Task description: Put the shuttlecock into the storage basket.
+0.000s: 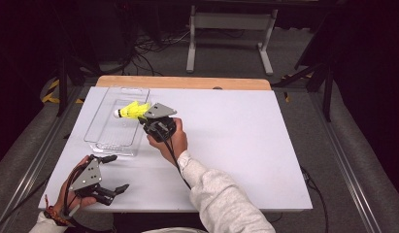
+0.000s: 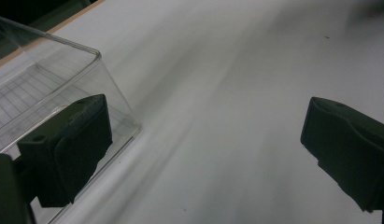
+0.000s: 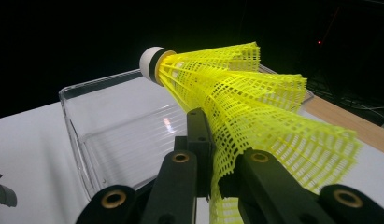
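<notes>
Shuttlecock (image 3: 255, 116) skirt's lower edge cropped

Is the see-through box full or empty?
Empty: the clear tray shows only its bare ribbed floor. The yellow shuttlecock hangs above it, pinched in the right gripper.

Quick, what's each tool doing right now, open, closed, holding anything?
Left tool: open, holding nothing, near the clear bin's corner.
Right tool: closed on the yellow shuttlecock's skirt, over the bin.
</notes>
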Demonstrator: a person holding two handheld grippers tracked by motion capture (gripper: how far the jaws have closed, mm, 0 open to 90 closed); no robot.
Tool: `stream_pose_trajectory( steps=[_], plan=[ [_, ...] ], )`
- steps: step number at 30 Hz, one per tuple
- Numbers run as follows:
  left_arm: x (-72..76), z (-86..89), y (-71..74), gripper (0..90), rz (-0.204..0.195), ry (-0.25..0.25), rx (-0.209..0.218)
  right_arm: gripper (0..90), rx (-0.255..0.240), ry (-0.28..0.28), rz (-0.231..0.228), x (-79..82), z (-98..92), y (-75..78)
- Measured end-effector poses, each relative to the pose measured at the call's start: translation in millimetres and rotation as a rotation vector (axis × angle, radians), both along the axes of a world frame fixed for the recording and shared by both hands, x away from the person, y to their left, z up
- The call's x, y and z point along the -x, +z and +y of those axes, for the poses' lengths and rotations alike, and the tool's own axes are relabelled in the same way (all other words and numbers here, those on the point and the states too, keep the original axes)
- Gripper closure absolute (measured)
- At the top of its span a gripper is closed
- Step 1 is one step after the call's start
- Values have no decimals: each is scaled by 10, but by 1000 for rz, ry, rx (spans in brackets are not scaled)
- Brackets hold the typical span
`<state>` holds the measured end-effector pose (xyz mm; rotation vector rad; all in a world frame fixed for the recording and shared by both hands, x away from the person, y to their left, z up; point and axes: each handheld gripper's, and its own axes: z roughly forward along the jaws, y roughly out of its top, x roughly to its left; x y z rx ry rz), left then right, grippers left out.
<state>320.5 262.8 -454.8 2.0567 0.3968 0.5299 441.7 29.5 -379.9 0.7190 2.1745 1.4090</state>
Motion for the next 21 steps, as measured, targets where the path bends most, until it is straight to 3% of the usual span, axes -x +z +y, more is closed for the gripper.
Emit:
stream_pose_trajectory(
  steps=[8, 21],
  plan=[
    [13, 39, 14, 31, 3, 2, 26, 874, 10, 30, 7, 6, 176, -33],
    [53, 75, 24, 31, 3, 9, 34, 875, 21, 78, 15, 14, 418, -61]
  ],
)
